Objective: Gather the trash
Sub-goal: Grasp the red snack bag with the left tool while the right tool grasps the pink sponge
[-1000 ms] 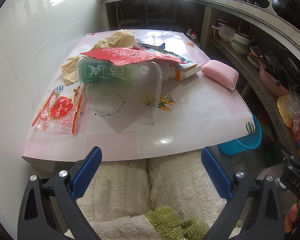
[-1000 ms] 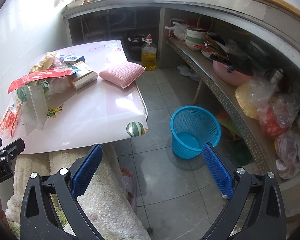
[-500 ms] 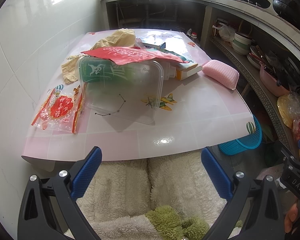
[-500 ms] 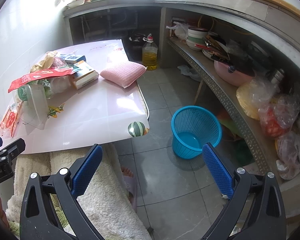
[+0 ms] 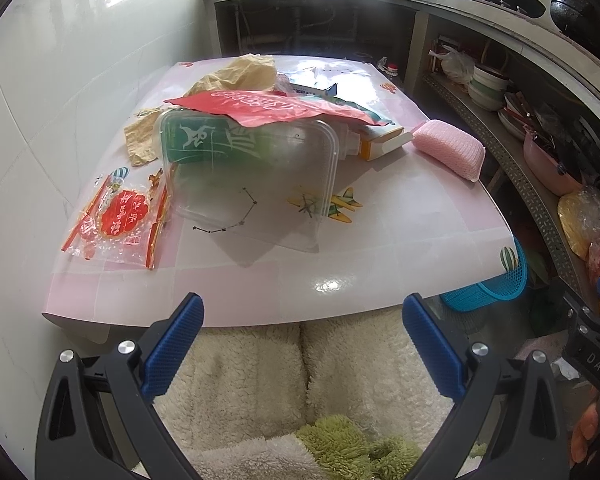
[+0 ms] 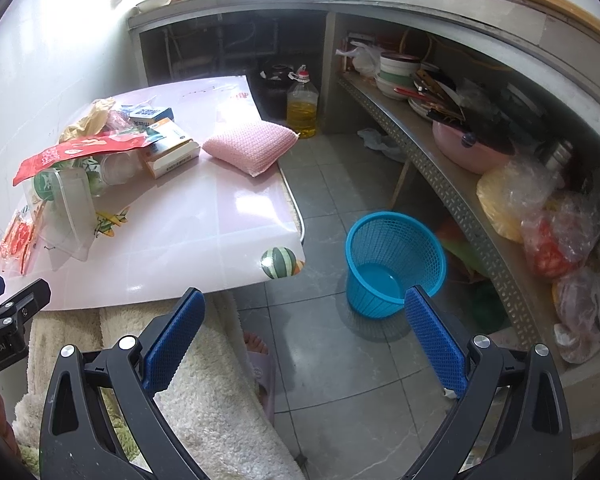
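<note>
Trash lies on a pink table (image 5: 400,216): a red-and-clear wrapper (image 5: 118,218) at the left, a clear plastic lid (image 5: 252,184) leaning on a green pack, a red bag (image 5: 260,106) on top, crumpled tan paper (image 5: 240,74) and small boxes (image 6: 168,148) behind. A blue mesh basket (image 6: 394,262) stands on the floor right of the table. My left gripper (image 5: 302,320) hangs open at the table's near edge, holding nothing. My right gripper (image 6: 302,316) is open above the floor beside the basket.
A pink sponge (image 5: 450,154) rests near the table's right edge. Shelves (image 6: 452,184) along the right hold bowls, a pink pan and plastic bags. An oil bottle (image 6: 302,106) stands on the floor behind. A person's fleece-covered lap (image 5: 300,380) lies under both grippers.
</note>
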